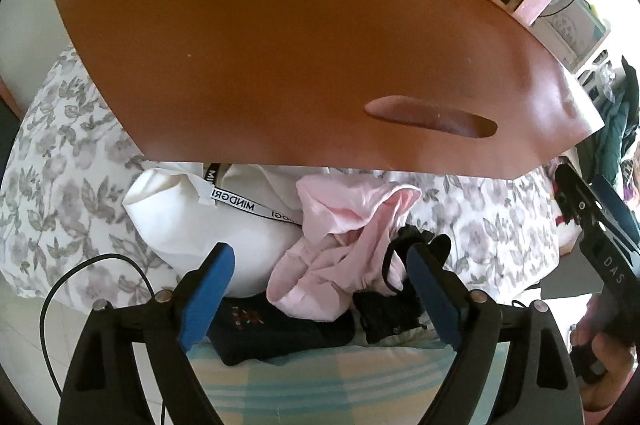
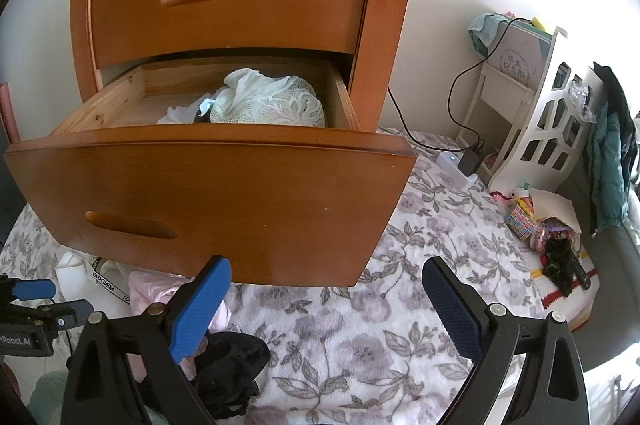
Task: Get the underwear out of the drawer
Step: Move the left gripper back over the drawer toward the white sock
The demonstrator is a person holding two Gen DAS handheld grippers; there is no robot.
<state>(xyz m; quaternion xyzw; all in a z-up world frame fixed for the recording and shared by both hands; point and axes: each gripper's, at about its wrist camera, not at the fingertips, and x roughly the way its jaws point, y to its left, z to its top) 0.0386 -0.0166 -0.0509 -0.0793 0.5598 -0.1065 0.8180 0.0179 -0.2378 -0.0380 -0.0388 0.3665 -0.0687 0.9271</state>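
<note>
Left gripper (image 1: 320, 285) spread wide at lower centre of its own view, nothing between the blue pads, aimed down over a heap of garments. Directly ahead: pink underwear (image 1: 344, 245) crumpled mid-frame, black underwear (image 1: 400, 301) just right of it, a dark folded piece (image 1: 280, 329) below, white cloth with a lettered waistband (image 1: 192, 221) to the left. All resting on the floral blanket (image 1: 60, 165) beneath the drawer front (image 1: 300, 65), probably a drop pile for removed pieces. Right gripper (image 2: 324, 309) likewise open and empty at lower centre of its view, pointed toward the pulled-out drawer (image 2: 224, 181). Inside, upper centre, white lace underwear (image 2: 260, 101) waiting, likely next to be lifted out. Further right, a white shelf (image 2: 536, 129) against the wall.
</note>
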